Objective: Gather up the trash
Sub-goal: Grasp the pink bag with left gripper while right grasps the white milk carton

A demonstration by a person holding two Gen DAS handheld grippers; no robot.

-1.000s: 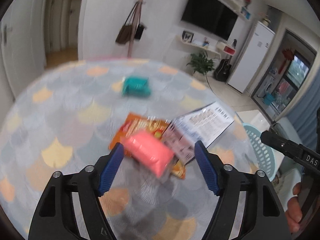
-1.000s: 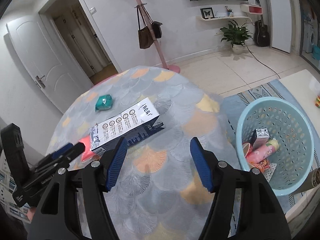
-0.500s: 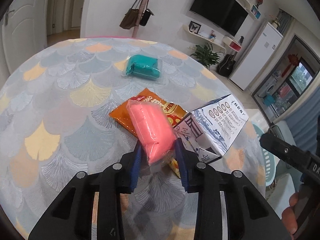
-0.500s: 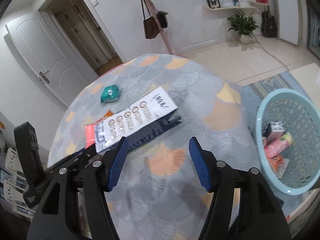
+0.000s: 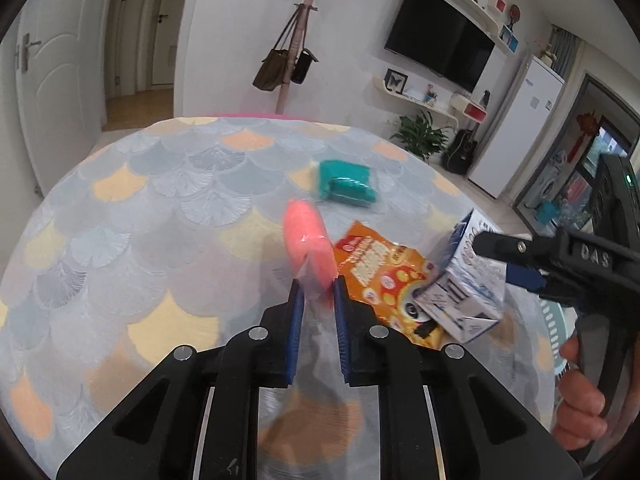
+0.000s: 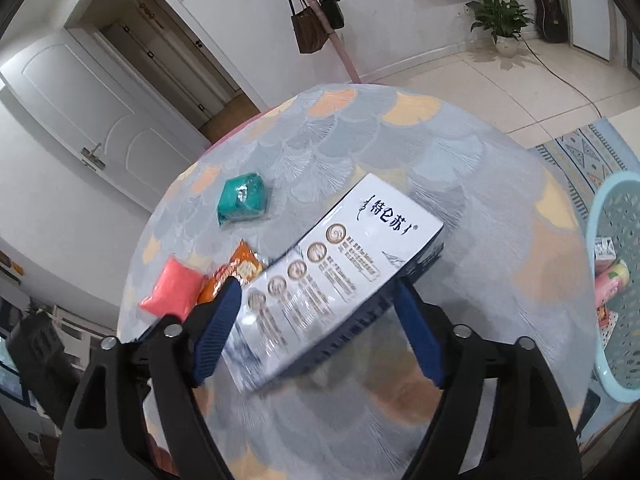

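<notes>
pink packet (image 5: 310,246) lay left of the milk carton (image 6: 340,276), its near end pinched by the left gripper (image 5: 318,292) as the jaws closed. right gripper (image 6: 316,312) jaws had widened, straddling the carton, untouched.

White walls, wall TV (image 5: 439,54), coat stand (image 5: 298,40), tiled floor (image 6: 480,80).

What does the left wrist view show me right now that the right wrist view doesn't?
Only the left wrist view shows the left gripper, its jaws just closed onto the pink packet, and a hand holding the right gripper.

Only the right wrist view shows the basket with trash inside, and the right gripper open around the milk carton.

Both show the teal packet, the orange snack bag and the carton.
</notes>
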